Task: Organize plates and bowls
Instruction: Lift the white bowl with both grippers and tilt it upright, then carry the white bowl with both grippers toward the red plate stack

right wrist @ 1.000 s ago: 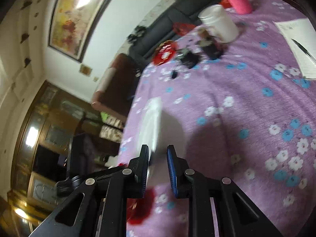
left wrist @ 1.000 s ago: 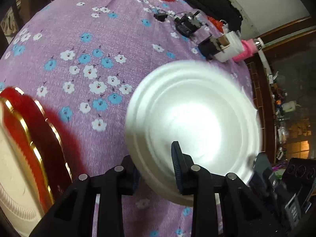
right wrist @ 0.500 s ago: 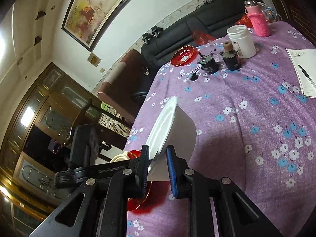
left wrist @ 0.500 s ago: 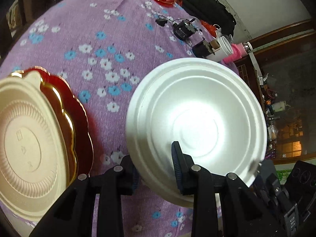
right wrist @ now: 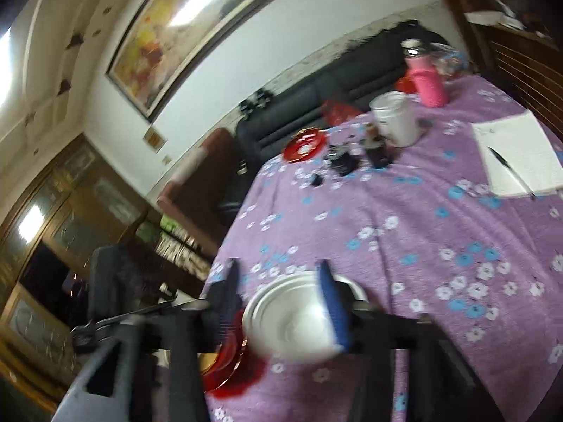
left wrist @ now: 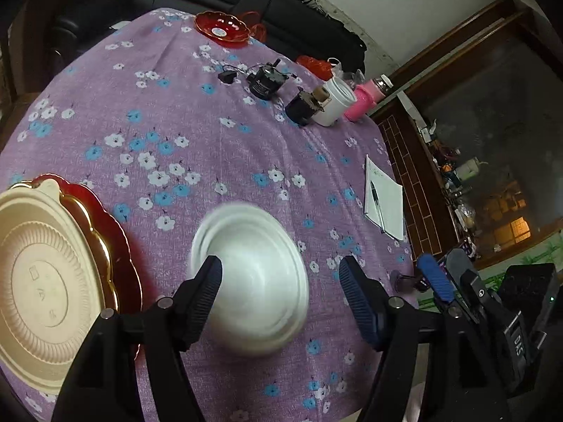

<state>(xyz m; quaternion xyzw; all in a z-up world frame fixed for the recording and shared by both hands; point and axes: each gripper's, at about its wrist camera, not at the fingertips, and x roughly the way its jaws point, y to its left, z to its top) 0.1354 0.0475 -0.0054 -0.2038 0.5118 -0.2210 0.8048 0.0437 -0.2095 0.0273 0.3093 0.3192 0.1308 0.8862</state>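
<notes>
A white foam bowl (left wrist: pixel 253 281), blurred by motion, sits low over the purple flowered tablecloth (left wrist: pixel 211 147), just right of a cream plate (left wrist: pixel 38 274) stacked on a red-and-gold plate (left wrist: pixel 112 232). My left gripper (left wrist: pixel 279 267) hangs above the bowl with its jaws opening, and its pads stand clear of the rim. In the right wrist view the bowl (right wrist: pixel 295 320) lies below my right gripper (right wrist: pixel 278 281). That gripper's jaws are opening too, and neither pad presses on the bowl. The red plate (right wrist: pixel 228 358) shows beside the bowl. The right gripper (left wrist: pixel 447 274) also appears at the right table edge.
At the far end of the table stand a red dish (left wrist: pixel 221 30), small black devices (left wrist: pixel 264 82), a white jar (left wrist: pixel 334 105) and a pink bottle (left wrist: pixel 366 102). A notepad with a pen (left wrist: pixel 385 200) lies near the right edge. A black sofa (right wrist: pixel 334 84) lies beyond.
Both grippers were shut on the white bowl's rim; now both have opened, let it go and lifted away. The bowl has dropped lower, next to the red plate.
</notes>
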